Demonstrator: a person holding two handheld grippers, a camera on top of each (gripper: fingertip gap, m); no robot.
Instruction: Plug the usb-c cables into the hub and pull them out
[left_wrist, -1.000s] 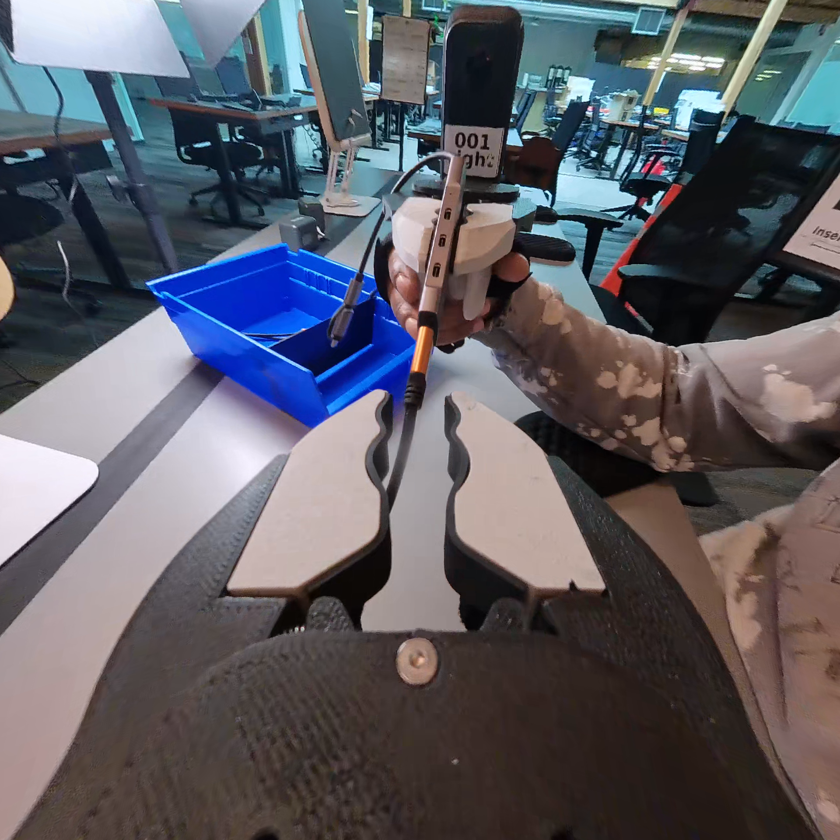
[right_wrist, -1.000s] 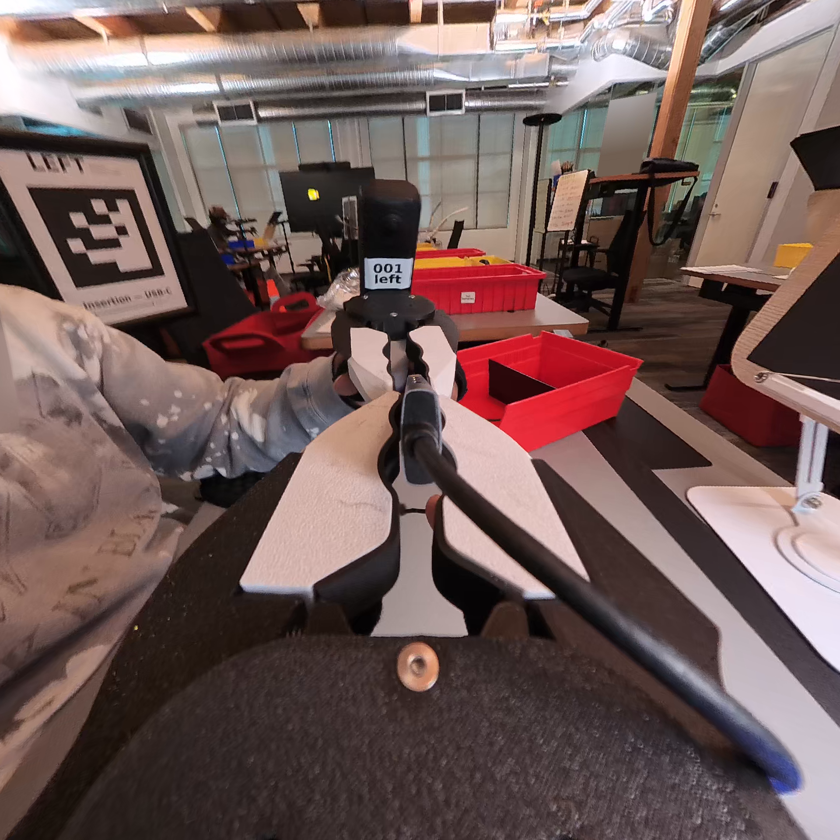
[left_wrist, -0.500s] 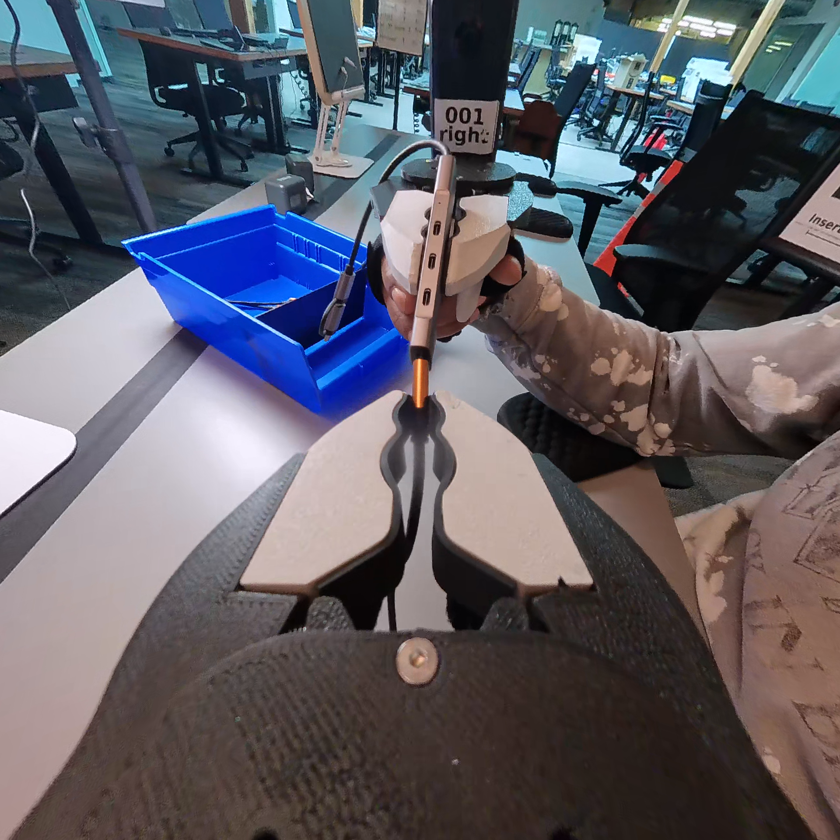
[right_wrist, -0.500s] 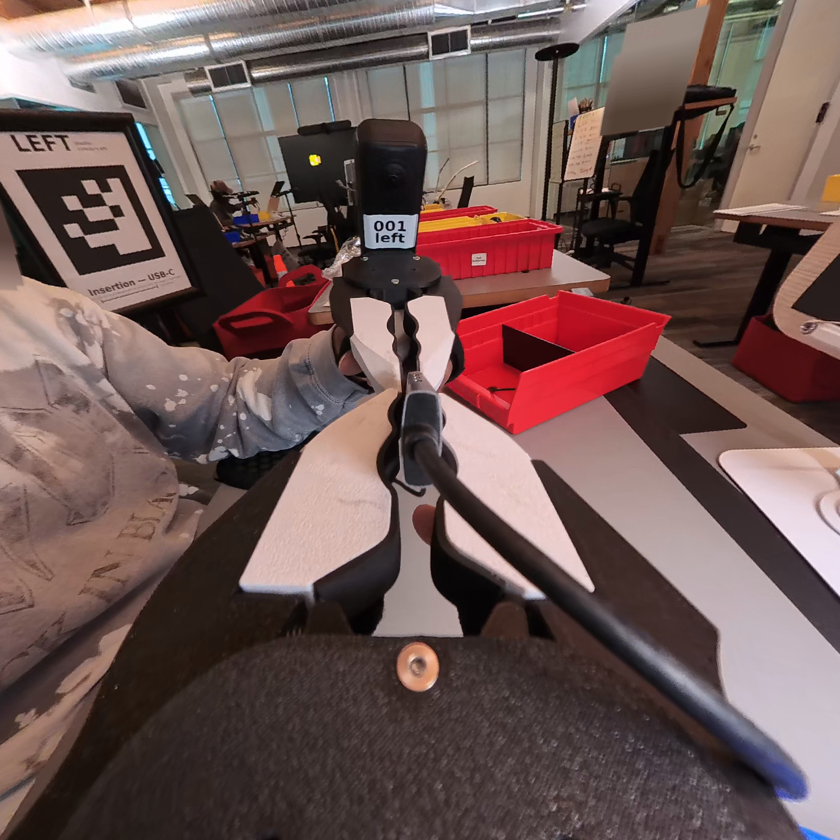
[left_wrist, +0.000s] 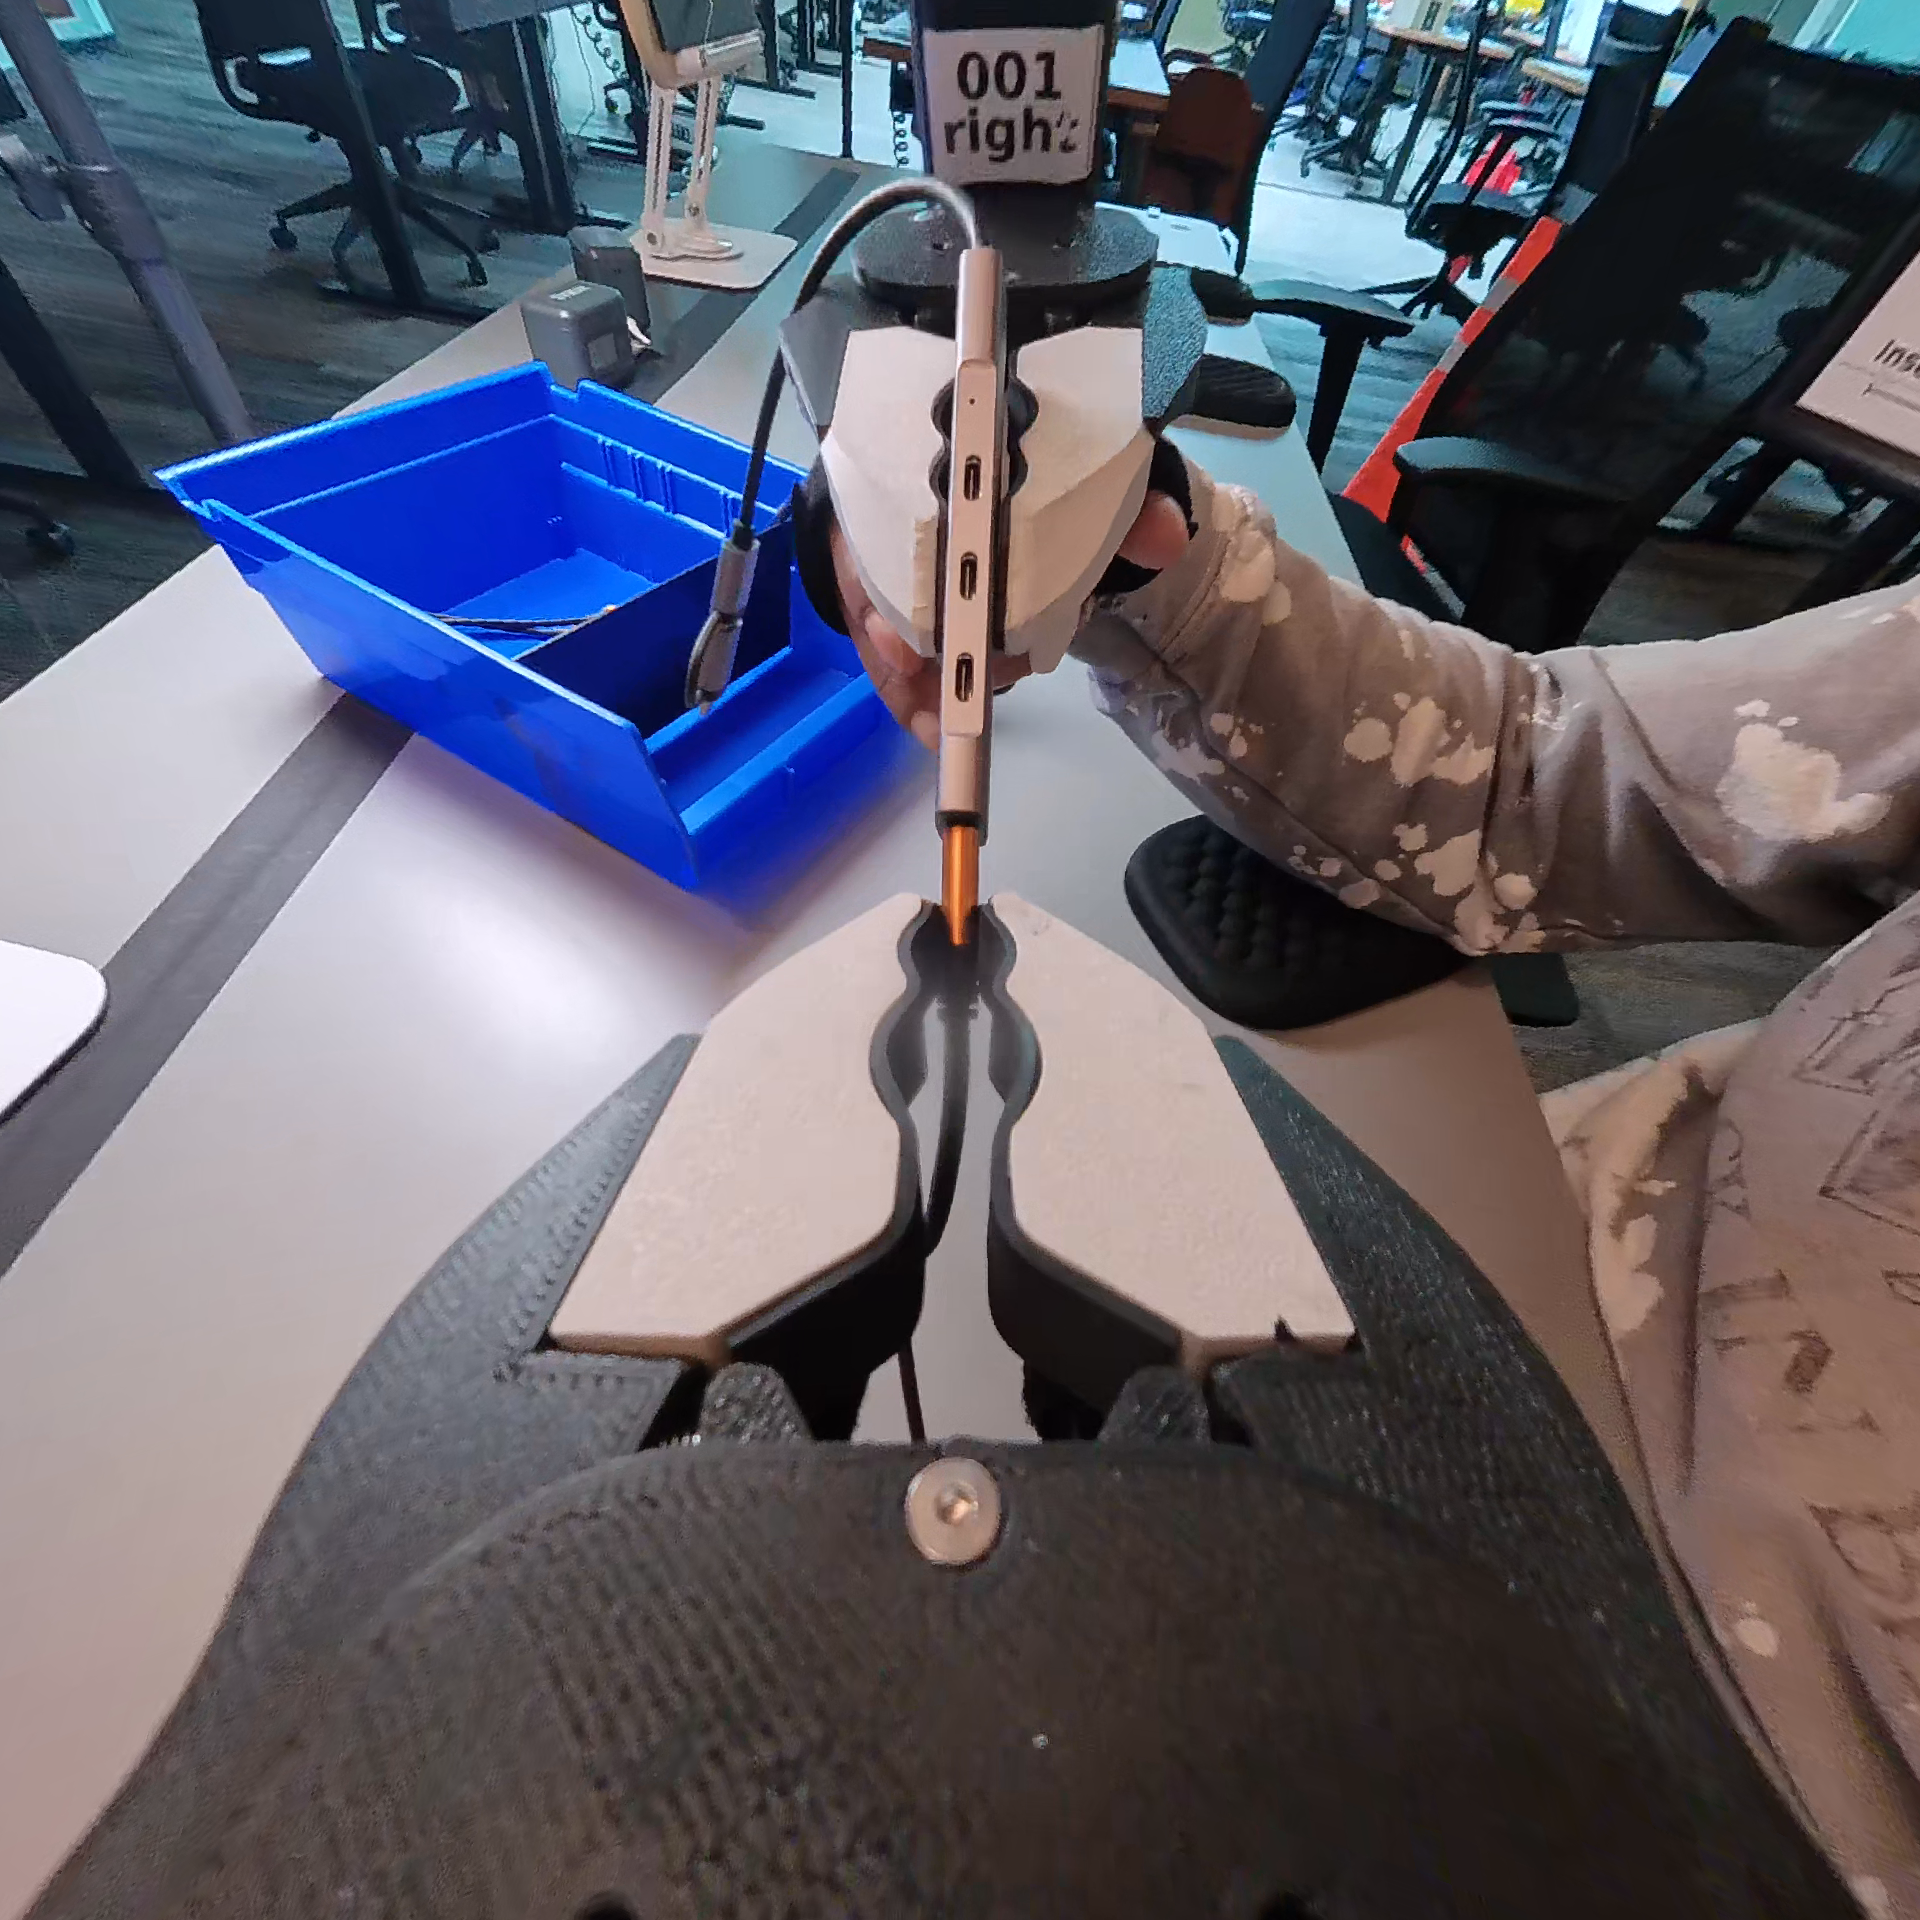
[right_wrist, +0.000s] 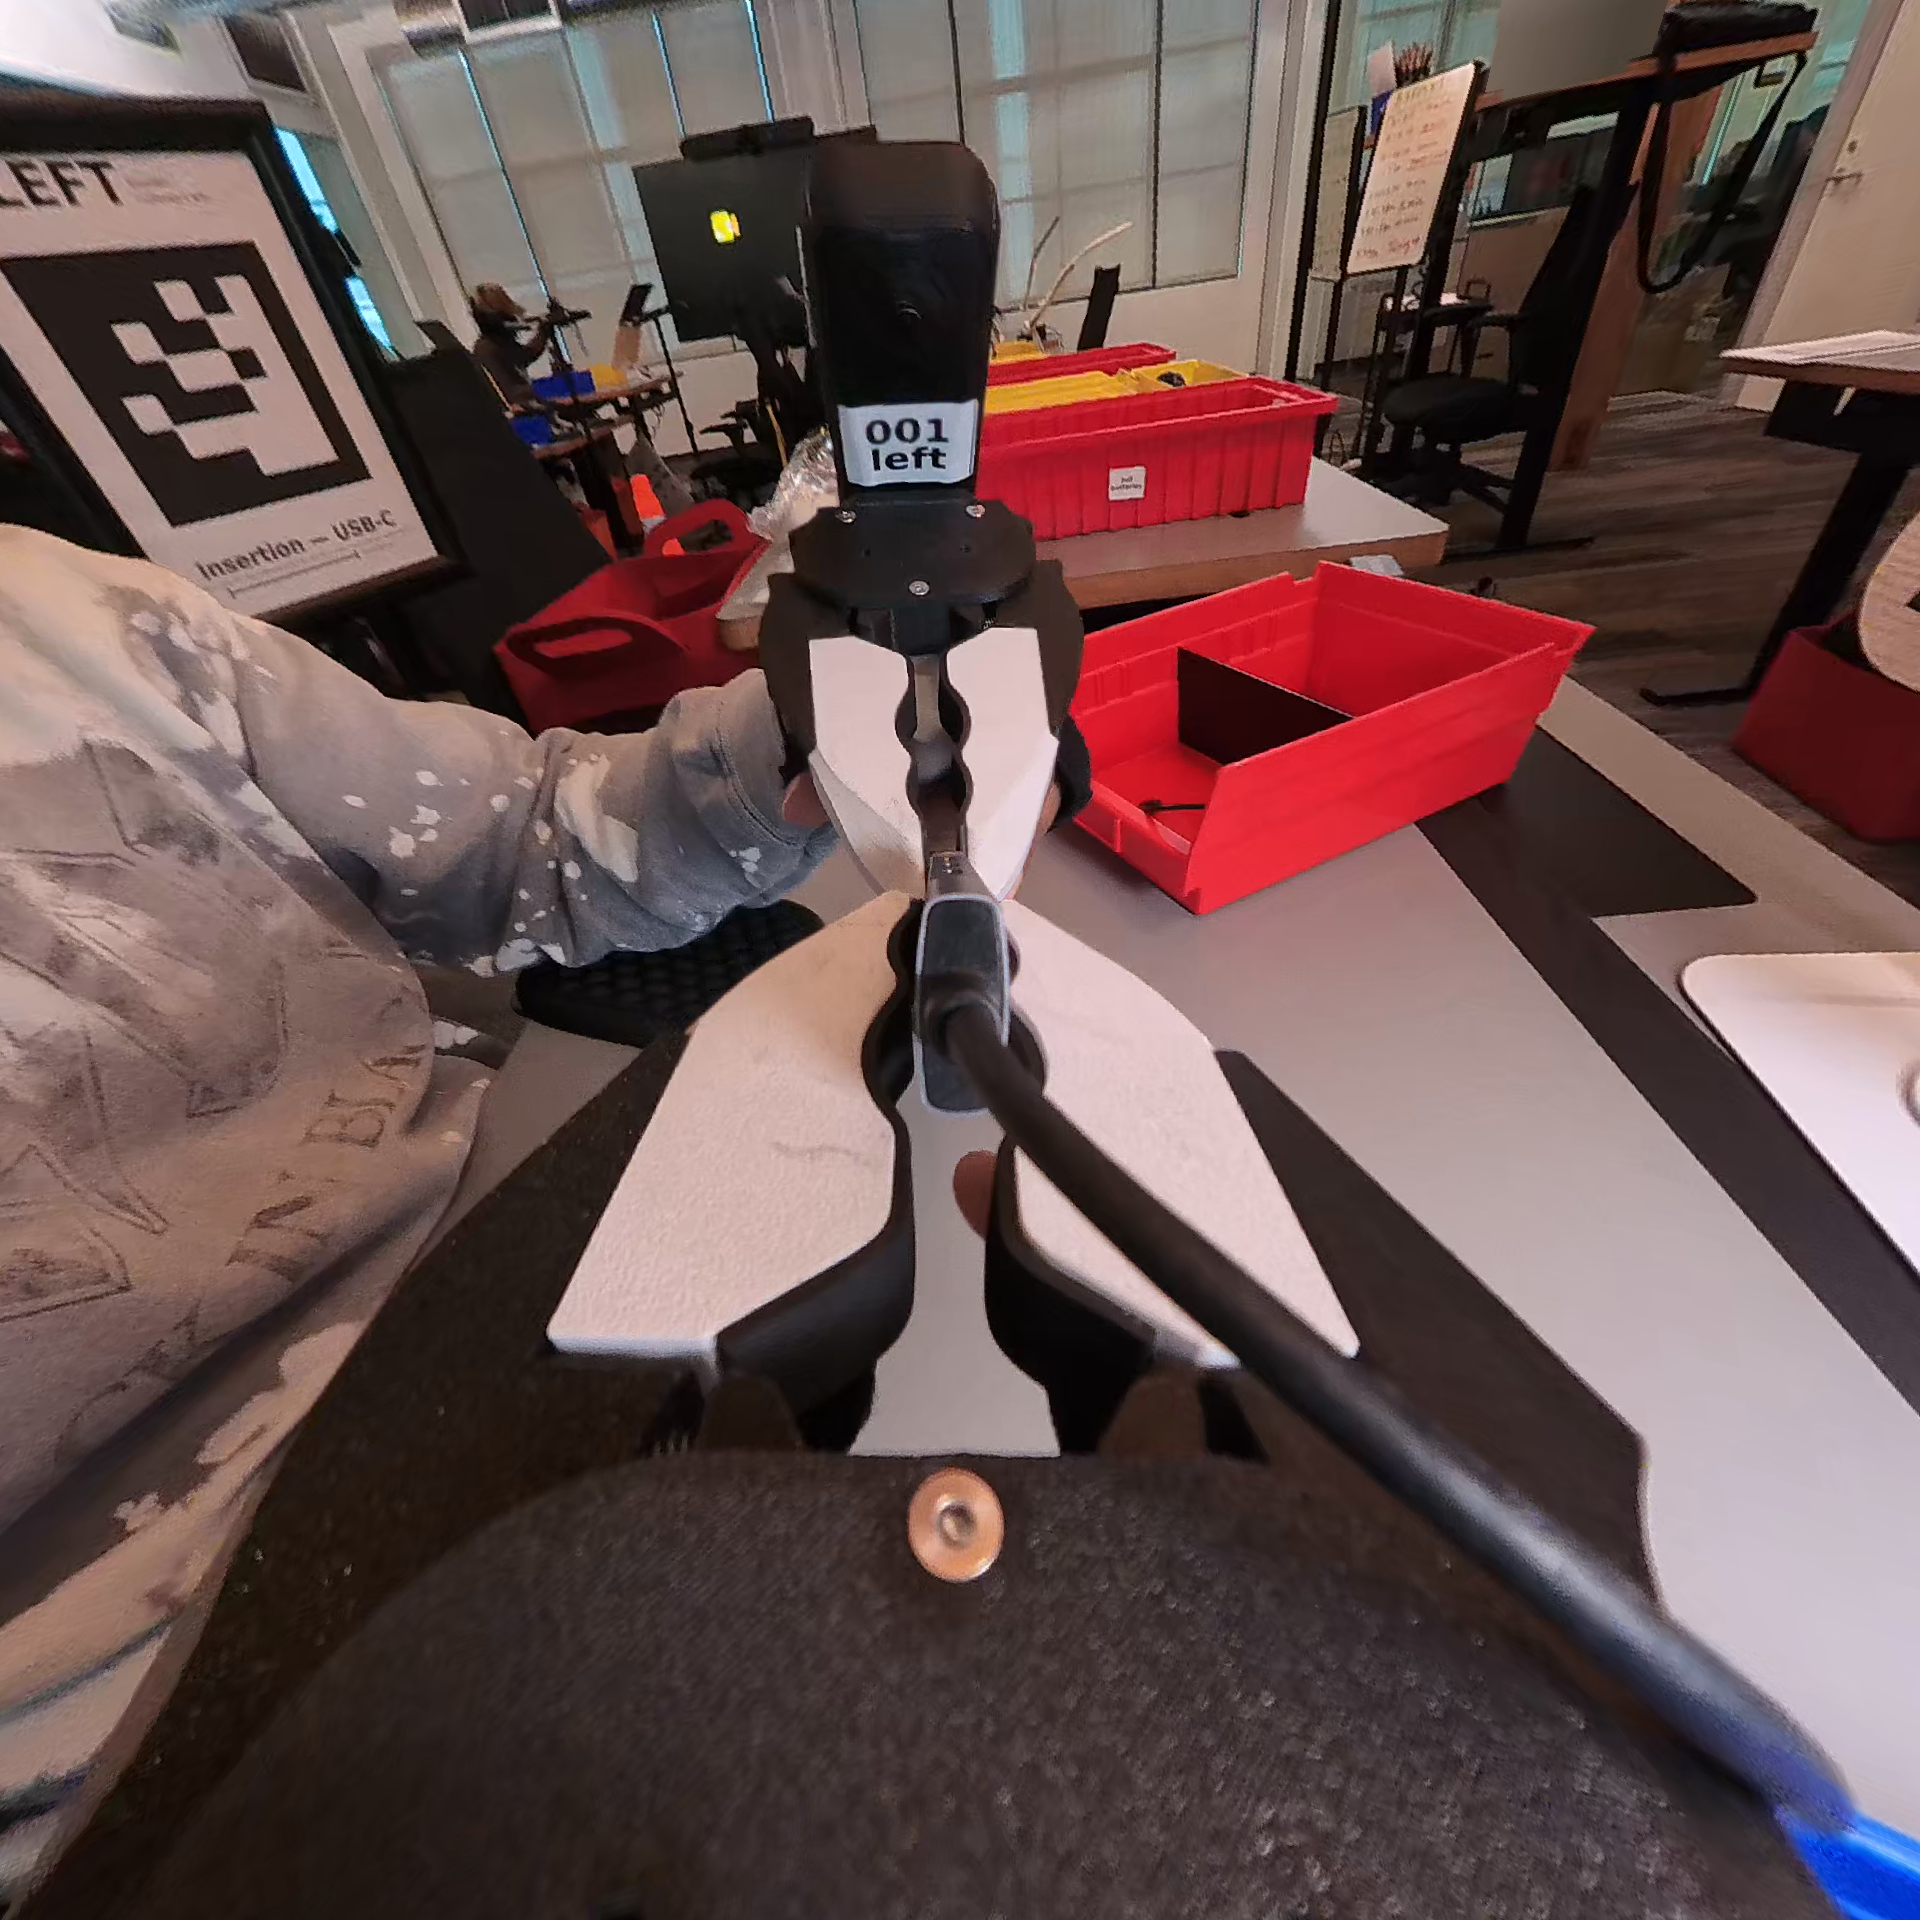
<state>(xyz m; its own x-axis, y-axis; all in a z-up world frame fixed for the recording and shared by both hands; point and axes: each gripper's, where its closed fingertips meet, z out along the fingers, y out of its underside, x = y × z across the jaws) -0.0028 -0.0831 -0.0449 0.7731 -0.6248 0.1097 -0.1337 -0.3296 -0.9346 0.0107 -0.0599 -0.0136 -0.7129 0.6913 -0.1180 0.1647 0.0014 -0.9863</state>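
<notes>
In the left wrist view my left gripper (left_wrist: 956, 912) is shut on the orange plug (left_wrist: 957, 868) of a USB-C cable. The plug sits in the lower end of a slim silver hub (left_wrist: 971, 540). The plug's black cord (left_wrist: 940, 1132) runs back between my fingers. My right gripper (left_wrist: 982, 665) faces me, shut on the hub, which it holds upright above the table. The hub's side ports are empty. In the right wrist view the right gripper (right_wrist: 956, 914) clamps the hub (right_wrist: 961, 997), and the left gripper (right_wrist: 940, 862) meets it tip to tip. The hub's own lead (right_wrist: 1247, 1309) trails to the lower right.
A blue bin (left_wrist: 436, 644) stands on the grey table (left_wrist: 364, 1039) at the left, and the hub lead's connector (left_wrist: 717, 634) hangs over it. A red bin (right_wrist: 1351, 769) stands to the right in the right wrist view. A black wrist pad (left_wrist: 1278, 935) lies under the sleeve. The left gripper's tips are roughly 5 cm from the right gripper's.
My left gripper was open around the cord one second ago. It has closed on the orange plug and stays shut. Both grippers have come a little closer together.
</notes>
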